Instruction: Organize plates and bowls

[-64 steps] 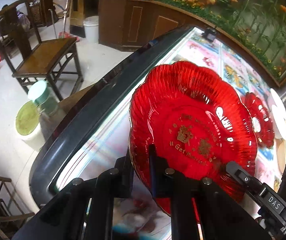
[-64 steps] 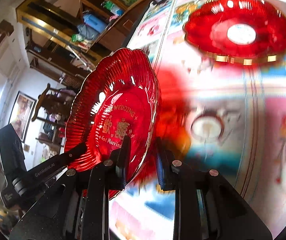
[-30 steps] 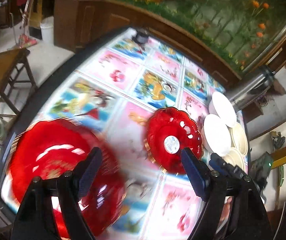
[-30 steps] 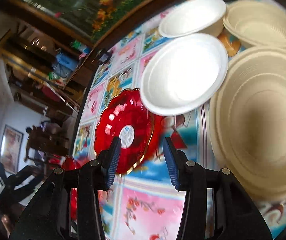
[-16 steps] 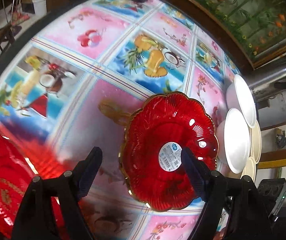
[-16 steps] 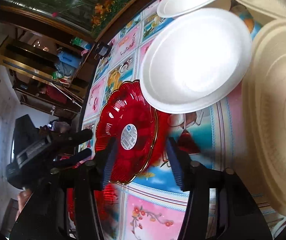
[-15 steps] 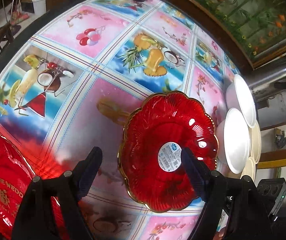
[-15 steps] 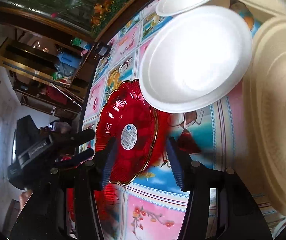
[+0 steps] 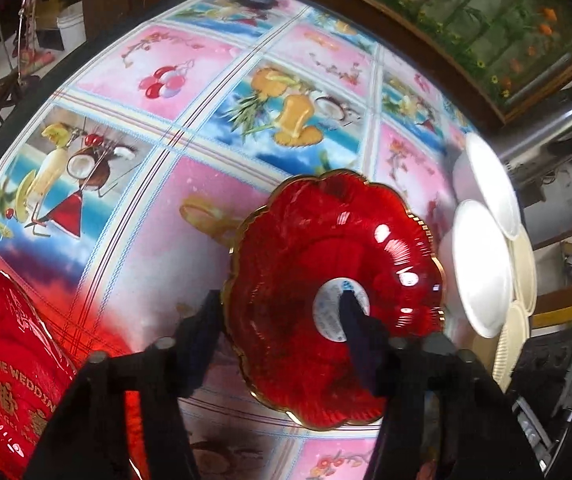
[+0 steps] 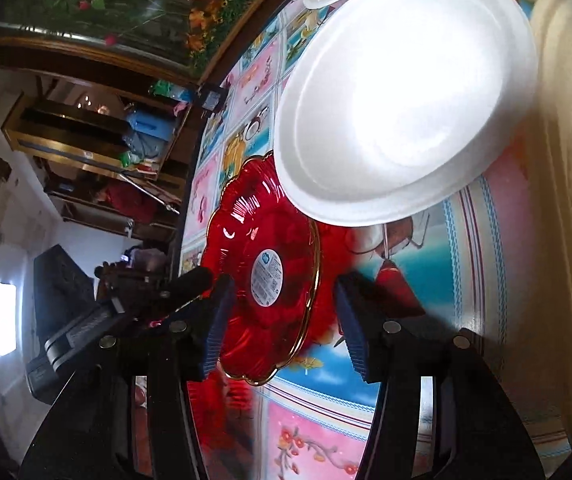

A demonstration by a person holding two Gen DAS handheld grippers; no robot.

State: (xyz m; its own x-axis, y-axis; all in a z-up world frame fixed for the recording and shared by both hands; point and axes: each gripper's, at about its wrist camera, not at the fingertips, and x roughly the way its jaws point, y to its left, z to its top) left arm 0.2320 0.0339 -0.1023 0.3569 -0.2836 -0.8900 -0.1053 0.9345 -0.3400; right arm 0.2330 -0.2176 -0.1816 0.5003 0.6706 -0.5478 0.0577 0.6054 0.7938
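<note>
Left wrist view: the left gripper (image 9: 282, 320) is closing on the small red bowl (image 9: 333, 296).

One finger sits outside the gold rim at lower middle, the other reaches inside onto the white sticker (image 9: 339, 308), so the wall is between them; the jaws have just been closing, but I cannot tell if they pinch yet. Probably it grabs the edge to lift this bowl toward the big red plate (image 9: 2, 360) at lower left. Right gripper (image 10: 282, 320) waits open around the bowl, below the white foam bowls (image 10: 405, 104).

red scalloped bowl (image 9: 305, 280): glossy ribbed glass-like, gilt rim, paper sticker | white bowl (image 10: 405, 92): matt smooth foam | tablecloth (image 9: 166, 160): shiny printed plastic | flask (image 9: 541, 132): brushed metal
</note>
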